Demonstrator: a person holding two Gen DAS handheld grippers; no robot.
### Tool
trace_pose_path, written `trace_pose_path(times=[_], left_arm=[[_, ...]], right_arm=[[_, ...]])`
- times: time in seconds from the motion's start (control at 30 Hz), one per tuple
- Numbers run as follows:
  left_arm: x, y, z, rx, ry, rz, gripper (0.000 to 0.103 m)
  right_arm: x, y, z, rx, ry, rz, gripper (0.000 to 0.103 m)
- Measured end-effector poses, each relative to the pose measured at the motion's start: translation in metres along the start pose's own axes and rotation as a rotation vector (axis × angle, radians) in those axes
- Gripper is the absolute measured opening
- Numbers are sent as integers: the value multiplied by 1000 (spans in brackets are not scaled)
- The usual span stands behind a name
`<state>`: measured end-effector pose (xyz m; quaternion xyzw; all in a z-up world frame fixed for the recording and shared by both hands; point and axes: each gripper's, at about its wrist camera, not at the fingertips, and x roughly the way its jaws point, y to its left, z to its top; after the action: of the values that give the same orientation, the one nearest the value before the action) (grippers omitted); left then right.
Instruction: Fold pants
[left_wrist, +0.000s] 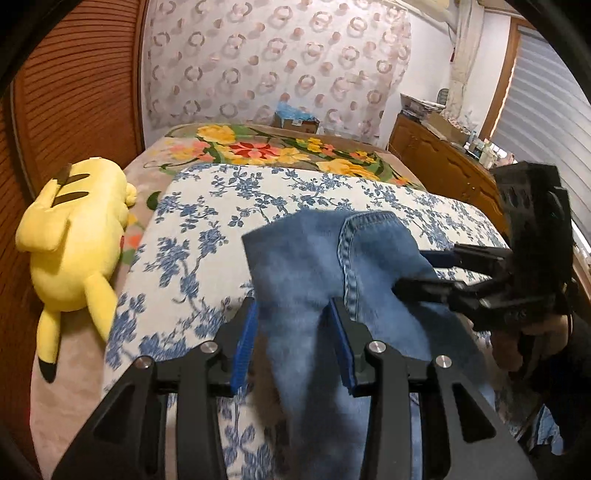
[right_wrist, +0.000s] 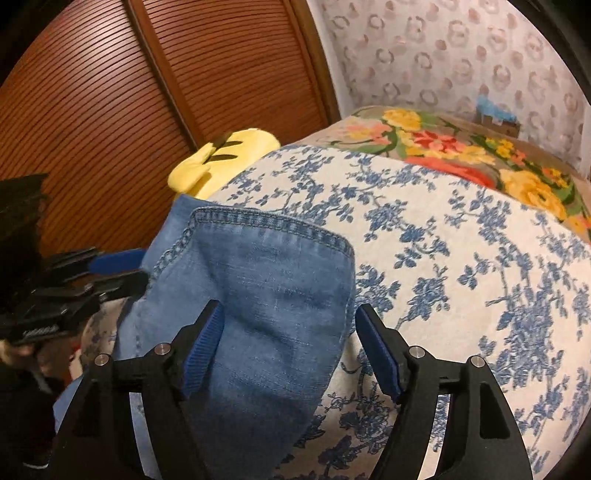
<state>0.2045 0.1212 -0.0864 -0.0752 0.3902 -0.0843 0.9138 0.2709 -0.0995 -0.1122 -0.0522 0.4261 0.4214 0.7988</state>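
Blue denim pants (left_wrist: 314, 266) lie on a white bedspread with blue flowers (left_wrist: 207, 229), hem end pointing away from me. My left gripper (left_wrist: 293, 306) is open, its blue pads either side of the denim. My right gripper (right_wrist: 290, 310) is open too, with the hemmed leg end (right_wrist: 266, 266) between its fingers. In the left wrist view the right gripper (left_wrist: 417, 269) comes in from the right over the pants' edge. In the right wrist view the left gripper (right_wrist: 122, 266) shows at the left edge by the denim.
A yellow plush toy (left_wrist: 77, 236) lies at the bed's left side by a wooden slatted door (right_wrist: 110, 103). A flowered blanket (left_wrist: 273, 147) covers the far end of the bed. A wooden dresser (left_wrist: 443, 158) stands at the right under a window blind.
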Motion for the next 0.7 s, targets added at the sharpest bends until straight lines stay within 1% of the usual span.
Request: trace_pose_path(times=[0.1, 0.23, 0.33, 0.4, 0.47, 0.53, 0.57, 0.63, 0.67, 0.7], left_arm=[[12, 2, 1, -5, 26, 2, 40], [28, 4, 1, -25, 65, -12, 41], [31, 7, 0, -42, 68, -35, 43], [32, 11, -1, -58, 70, -52, 44], [32, 13, -1, -73, 71, -68, 44], [32, 14, -1, -78, 63, -73, 44], [32, 13, -1, -76, 59, -72, 44], [31, 11, -1, -71, 52, -78, 38], [29, 11, 0, -71, 49, -79, 36], [27, 11, 1, -71, 41, -75, 36]], right_arm=[[4, -2, 0, 0, 15, 23, 75], [14, -4, 0, -1, 46, 64, 76], [20, -8, -1, 21, 65, 115, 77], [21, -8, 1, 17, 64, 121, 77], [22, -8, 2, 19, 68, 135, 72], [22, -8, 3, 24, 70, 149, 63], [22, -8, 4, 24, 70, 156, 60], [19, -5, 8, 14, 72, 164, 49], [17, -3, 11, 8, 70, 169, 47], [14, -1, 14, 2, 64, 174, 42]])
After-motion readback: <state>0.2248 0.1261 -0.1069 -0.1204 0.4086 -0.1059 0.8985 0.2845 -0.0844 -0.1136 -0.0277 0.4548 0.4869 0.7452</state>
